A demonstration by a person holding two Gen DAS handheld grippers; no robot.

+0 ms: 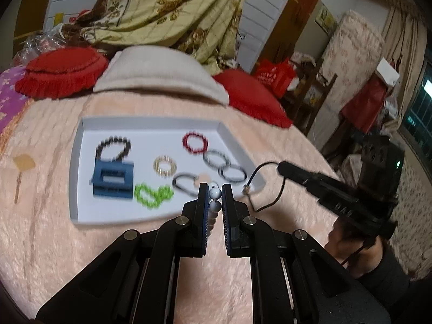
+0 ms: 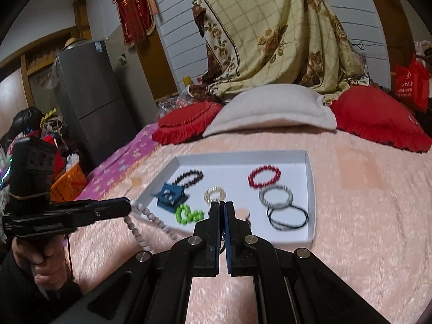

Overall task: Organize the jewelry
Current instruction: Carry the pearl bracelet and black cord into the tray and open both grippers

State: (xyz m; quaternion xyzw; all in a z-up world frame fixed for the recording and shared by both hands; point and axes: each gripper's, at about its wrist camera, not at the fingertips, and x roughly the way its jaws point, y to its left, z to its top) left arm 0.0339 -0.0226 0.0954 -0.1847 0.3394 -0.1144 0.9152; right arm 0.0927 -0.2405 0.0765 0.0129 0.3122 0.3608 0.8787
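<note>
A white tray (image 1: 78,162) lies on the pink bedspread and holds a black bead bracelet (image 1: 114,148), a blue clip (image 1: 113,179), a gold ring (image 1: 165,165), a green bracelet (image 1: 152,195), a red bracelet (image 1: 195,141) and dark hair ties (image 1: 232,173). My left gripper (image 1: 215,193) is shut on a white bead string (image 1: 215,194), which hangs down over the tray's near edge in the right wrist view (image 2: 151,216). My right gripper (image 2: 222,205) is shut on a thin black cord (image 1: 266,166) near the tray's front right corner (image 2: 310,239).
A beige pillow (image 1: 159,73) and two red cushions (image 1: 59,70) lie behind the tray. A floral blanket (image 2: 272,32) hangs at the back. A grey fridge (image 2: 89,102) and an orange basket (image 2: 68,185) stand left of the bed.
</note>
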